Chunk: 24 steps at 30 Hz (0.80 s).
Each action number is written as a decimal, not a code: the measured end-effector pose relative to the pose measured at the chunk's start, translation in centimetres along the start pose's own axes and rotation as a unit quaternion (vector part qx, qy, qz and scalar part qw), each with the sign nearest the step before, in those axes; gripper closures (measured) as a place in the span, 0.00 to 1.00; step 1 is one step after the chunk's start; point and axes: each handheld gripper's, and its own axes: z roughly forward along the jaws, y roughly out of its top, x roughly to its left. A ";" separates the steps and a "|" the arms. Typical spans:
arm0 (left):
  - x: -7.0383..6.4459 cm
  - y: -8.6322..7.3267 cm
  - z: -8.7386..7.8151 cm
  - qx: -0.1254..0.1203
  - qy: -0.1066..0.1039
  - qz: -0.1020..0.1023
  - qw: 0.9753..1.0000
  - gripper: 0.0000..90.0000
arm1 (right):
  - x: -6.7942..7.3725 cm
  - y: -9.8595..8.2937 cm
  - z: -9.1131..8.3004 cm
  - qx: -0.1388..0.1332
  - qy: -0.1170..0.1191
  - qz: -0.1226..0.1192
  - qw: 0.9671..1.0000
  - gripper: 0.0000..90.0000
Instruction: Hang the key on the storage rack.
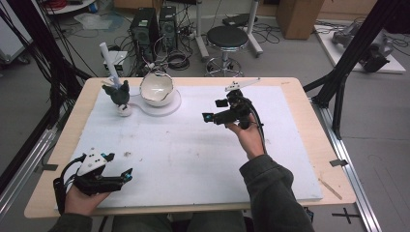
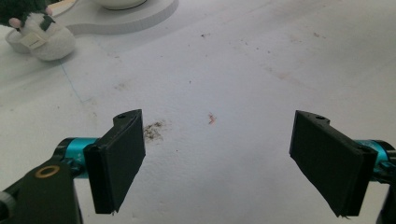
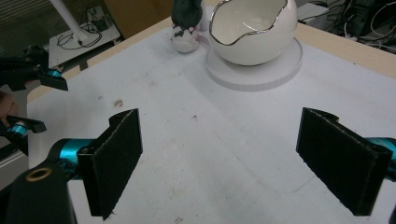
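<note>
Bowl (image 1: 156, 89): our landmark, a white egg-shaped thing with a jagged silver rim, sitting on a round white disc (image 1: 175, 105) at the far left of the table (image 1: 309, 121).
Toy (image 1: 119, 95): small dark plush just left of the bowl, on a little white base, with a white tube sticking up behind it.
Right gripper (image 1: 215, 110): we've got it up over the white mat (image 1: 193, 145), to the right of the bowl and well apart from it, jaws spread wide with nothing in them, pointed at the bowl.
Left gripper (image 1: 119, 166): way nearer our edge than the bowl, near the table's left corner, jaws wide apart too, gripping nothing.
In the way: between bowl and grippers just bare mat with a few brownish specks (image 2: 153, 131).
Behind the bowl: PC towers (image 1: 153, 26), cables and a stool (image 1: 227, 41) on the floor.
</note>
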 end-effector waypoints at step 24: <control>0.0 0.1 0.0 -0.004 -0.002 -0.001 1.000 0.21 | -0.5 -2.3 -2.5 0.003 -0.028 -0.006 1.000 0.14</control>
